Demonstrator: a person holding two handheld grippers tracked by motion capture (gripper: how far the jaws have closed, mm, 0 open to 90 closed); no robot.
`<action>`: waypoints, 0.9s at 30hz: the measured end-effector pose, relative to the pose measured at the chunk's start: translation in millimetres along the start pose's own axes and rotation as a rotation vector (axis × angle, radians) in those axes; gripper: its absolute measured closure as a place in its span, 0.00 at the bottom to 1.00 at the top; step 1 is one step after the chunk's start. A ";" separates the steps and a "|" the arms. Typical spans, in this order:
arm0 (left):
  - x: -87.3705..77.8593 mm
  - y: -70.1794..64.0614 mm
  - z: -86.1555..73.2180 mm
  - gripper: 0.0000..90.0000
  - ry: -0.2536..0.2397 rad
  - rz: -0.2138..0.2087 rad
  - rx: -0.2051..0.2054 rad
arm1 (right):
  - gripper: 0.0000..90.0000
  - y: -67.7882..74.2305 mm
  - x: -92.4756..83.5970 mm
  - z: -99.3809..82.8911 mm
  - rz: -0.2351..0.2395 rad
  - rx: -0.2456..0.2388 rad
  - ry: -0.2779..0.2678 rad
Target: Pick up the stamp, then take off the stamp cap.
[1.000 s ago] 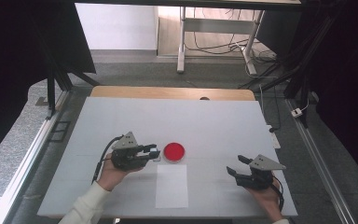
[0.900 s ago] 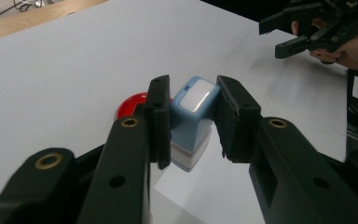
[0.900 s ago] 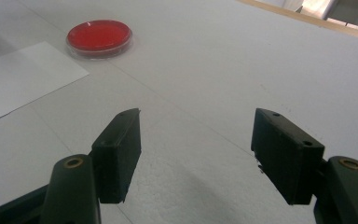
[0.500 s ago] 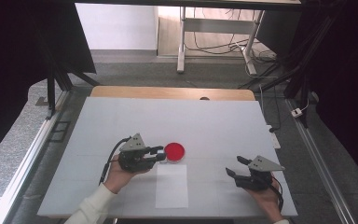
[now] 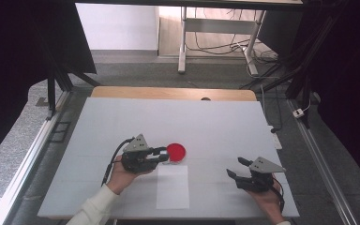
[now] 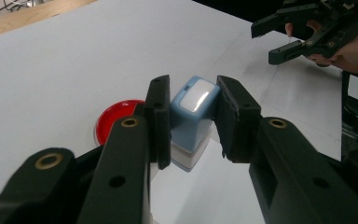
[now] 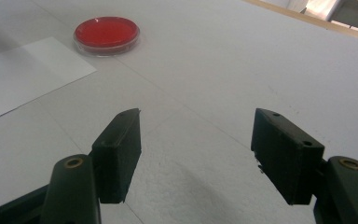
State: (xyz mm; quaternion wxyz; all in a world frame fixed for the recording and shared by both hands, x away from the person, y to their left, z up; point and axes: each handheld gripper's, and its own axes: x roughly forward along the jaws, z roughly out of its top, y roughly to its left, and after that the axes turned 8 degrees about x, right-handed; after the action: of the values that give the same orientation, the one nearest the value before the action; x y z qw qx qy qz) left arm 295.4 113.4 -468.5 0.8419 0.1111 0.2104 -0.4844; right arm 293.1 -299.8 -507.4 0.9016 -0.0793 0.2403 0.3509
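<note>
Here, pale blue stamp [image 6: 193, 123] with white top

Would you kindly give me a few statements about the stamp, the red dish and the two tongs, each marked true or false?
1. The left tongs are shut on the blue stamp. True.
2. The right tongs hold the red dish. False: their jaws stand open with nothing between them, and the dish lies apart on the table.
3. A white sheet of paper lies on the table between the two hands. True.
4. The stamp rests inside the red dish. False: it is gripped beside the dish, near the sheet's edge.
5. The red dish stands on the white sheet. False: it lies just beyond the sheet's far edge.
</note>
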 end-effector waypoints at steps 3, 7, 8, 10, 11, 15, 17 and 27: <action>0.4 -0.2 -0.1 0.75 0.000 -0.002 -0.001 | 0.36 1.2 -0.5 0.6 0.007 0.006 -0.004; 2.2 -0.8 0.8 0.75 -0.002 -0.005 0.002 | 0.36 3.2 -0.9 2.2 0.012 0.003 -0.011; 2.7 -0.7 1.0 0.75 -0.001 -0.006 0.003 | 0.36 3.9 -0.8 2.5 0.015 0.000 -0.011; 3.8 -0.4 1.2 0.75 -0.001 -0.008 0.003 | 0.36 5.2 -0.5 2.8 0.015 -0.003 -0.007; 4.3 -0.3 1.2 0.75 0.000 -0.010 0.004 | 0.36 5.3 -0.1 3.3 0.018 -0.007 -0.011; 5.3 -0.6 1.4 0.75 0.003 -0.013 0.006 | 0.36 5.7 -0.4 5.1 0.023 0.001 -0.018; 5.3 -0.6 1.4 0.75 0.000 -0.013 0.003 | 0.36 6.6 1.0 7.6 0.034 0.002 -0.021; 7.8 0.0 1.5 0.75 0.003 -0.012 -0.001 | 0.35 15.1 7.8 14.2 0.079 0.000 -0.021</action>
State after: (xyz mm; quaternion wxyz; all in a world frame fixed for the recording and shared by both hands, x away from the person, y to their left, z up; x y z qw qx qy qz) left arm 299.3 106.8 -470.8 0.8386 0.1100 0.2124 -0.4894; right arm 293.2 -279.6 -498.5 0.8894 -0.0662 0.2339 0.3872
